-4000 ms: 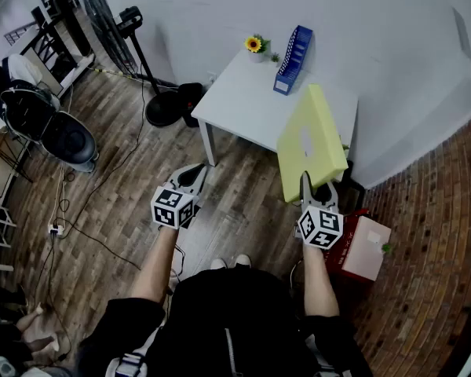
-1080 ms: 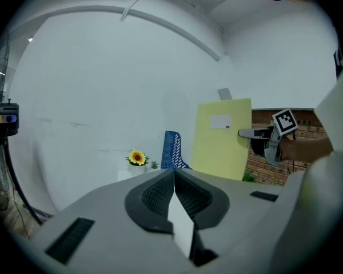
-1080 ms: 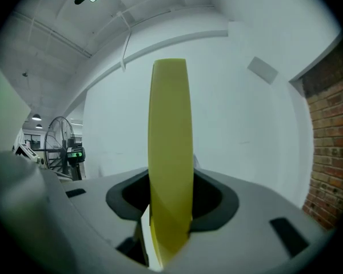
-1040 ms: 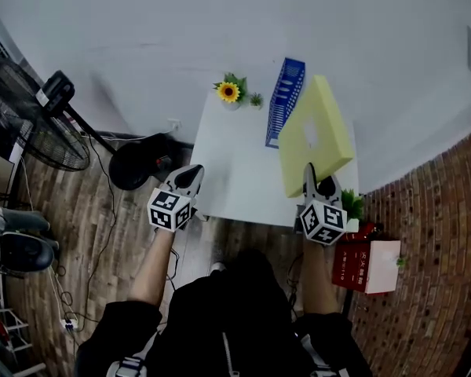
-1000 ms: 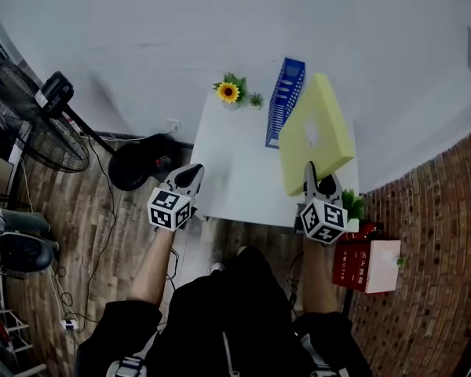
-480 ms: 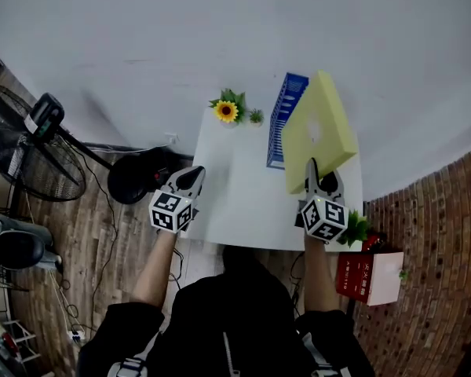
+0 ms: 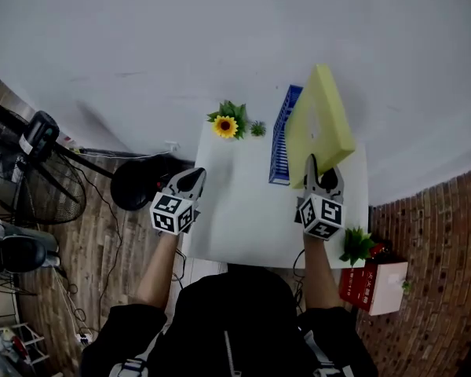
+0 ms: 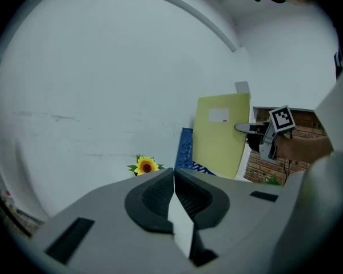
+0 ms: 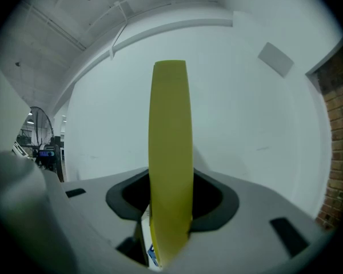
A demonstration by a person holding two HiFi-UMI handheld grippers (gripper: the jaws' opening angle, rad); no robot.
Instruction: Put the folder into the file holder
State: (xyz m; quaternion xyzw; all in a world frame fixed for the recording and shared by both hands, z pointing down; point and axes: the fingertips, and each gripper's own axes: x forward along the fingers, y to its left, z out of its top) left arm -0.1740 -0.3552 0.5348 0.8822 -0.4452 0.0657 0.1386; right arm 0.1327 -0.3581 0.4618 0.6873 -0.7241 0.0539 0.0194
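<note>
My right gripper [image 7: 319, 181] is shut on a thick yellow folder [image 7: 320, 128], which stands upright on its edge over the right part of the white table [image 7: 243, 226]. In the right gripper view the folder [image 9: 170, 153] rises edge-on between the jaws. The blue file holder [image 7: 282, 144] stands on the table just left of the folder, near the wall. My left gripper [image 7: 190, 183] hovers by the table's left edge, jaws together with nothing between them. In the left gripper view the folder [image 8: 223, 136], the file holder [image 8: 185, 148] and the right gripper [image 8: 246, 129] show ahead.
A sunflower pot [image 7: 227, 124] stands at the table's back left corner against the white wall. A small green plant [image 7: 357, 246] and a red box [image 7: 374, 285] sit right of the table. A fan base [image 7: 137, 185] lies on the wood floor at the left.
Both grippers have come forward over the table, the right one carrying the folder. The folder now stands beside the file holder, closer to the wall.
</note>
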